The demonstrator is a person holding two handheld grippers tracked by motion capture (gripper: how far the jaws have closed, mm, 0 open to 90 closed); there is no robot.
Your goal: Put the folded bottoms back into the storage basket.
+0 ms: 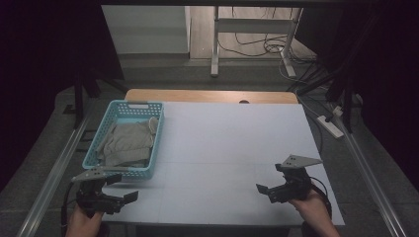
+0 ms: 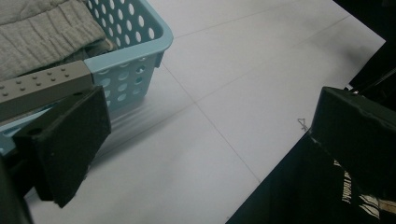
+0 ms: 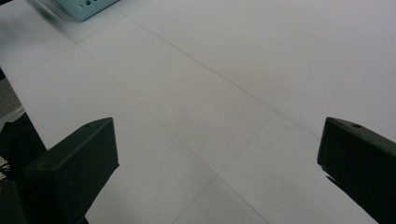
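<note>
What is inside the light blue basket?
The basket holds crumpled grey cloth, ribbed in the left gripper view. Whatever lies under the cloth is covered, so I cannot tell whether more is below.

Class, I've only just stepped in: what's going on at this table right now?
A person sits at a white table holding two-jaw black tongs in each hand. The left tongs hover near the front corner of a light blue perforated plastic basket, which holds crumpled grey cloth. The right tongs hover over bare tabletop at the near right. Both sets of jaws are open and hold nothing; the cloth lies untouched in the basket.
</note>
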